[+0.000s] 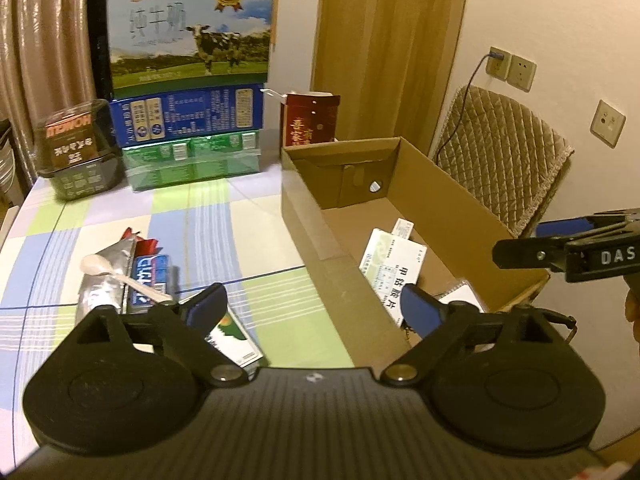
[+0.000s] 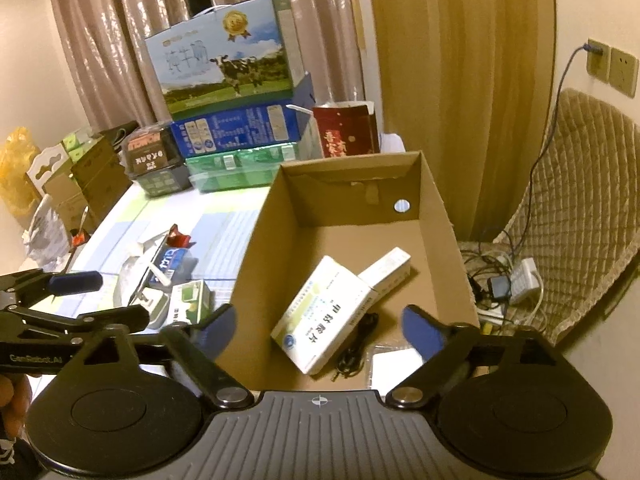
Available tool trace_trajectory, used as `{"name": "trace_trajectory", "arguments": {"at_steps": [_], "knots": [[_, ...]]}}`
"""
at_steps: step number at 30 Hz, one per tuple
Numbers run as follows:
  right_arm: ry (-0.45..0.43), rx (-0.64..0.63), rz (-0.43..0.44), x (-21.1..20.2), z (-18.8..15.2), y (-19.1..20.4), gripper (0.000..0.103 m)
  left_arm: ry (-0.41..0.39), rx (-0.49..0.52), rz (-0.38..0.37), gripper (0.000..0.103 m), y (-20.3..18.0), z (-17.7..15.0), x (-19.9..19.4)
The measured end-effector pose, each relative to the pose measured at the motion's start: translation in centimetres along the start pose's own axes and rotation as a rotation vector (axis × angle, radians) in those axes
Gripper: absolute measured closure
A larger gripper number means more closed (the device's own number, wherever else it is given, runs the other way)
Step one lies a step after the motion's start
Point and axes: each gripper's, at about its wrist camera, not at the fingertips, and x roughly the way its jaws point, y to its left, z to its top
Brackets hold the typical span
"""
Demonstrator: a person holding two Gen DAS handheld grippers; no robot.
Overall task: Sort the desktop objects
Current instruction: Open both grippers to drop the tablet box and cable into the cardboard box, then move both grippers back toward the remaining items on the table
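Cardboard box (image 2: 434, 216) holds two white cartons (image 2: 324, 312) and a black cable (image 2: 354, 350). Your right gripper (image 2: 320, 330) hangs above it, jaws spread and empty. Your left gripper (image 1: 310, 306) (equally wide, holding nothing) hovers over the box's near wall, beside the spoon (image 1: 120, 274), pouch (image 1: 104, 280) and small green carton (image 1: 236, 340) on the table (image 1: 260, 248).

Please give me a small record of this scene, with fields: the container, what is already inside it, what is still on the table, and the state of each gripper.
container: open cardboard box on the table
inside box: large white medicine box, smaller white box, black cable
still on table: silver pouch, white spoon, blue pack, green-white carton
table cover: checked cloth
left gripper: open, holding nothing
right gripper: open, holding nothing, above the box
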Motion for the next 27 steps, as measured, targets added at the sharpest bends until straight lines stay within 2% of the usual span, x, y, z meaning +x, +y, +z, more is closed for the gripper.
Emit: {"name": "trace_trajectory", "arguments": {"at_steps": [4,11,17,21,27], "knots": [[-0.009,-0.029,0.0,-0.3,0.1,1.5,0.002,-0.012,-0.005,0.032,0.001,1.9,-0.6,-1.4],[-0.017,-0.065,0.023,-0.6,0.3,4.7,0.002,-0.012,-0.028,0.127,0.001,7.1,-2.2,-4.2],[-0.035,-0.098,0.085,-0.8,-0.1,8.1,0.002,0.005,-0.038,0.202,0.001,11.2,-4.3,-6.3],[-0.032,-0.13,0.124,-0.4,-0.6,10.8,0.002,0.026,-0.07,0.207,0.001,13.6,-5.7,-7.6],[-0.014,-0.187,0.167,1.2,-1.5,14.6,0.002,0.029,-0.096,0.254,0.001,16.2,-7.0,-8.6]]}}
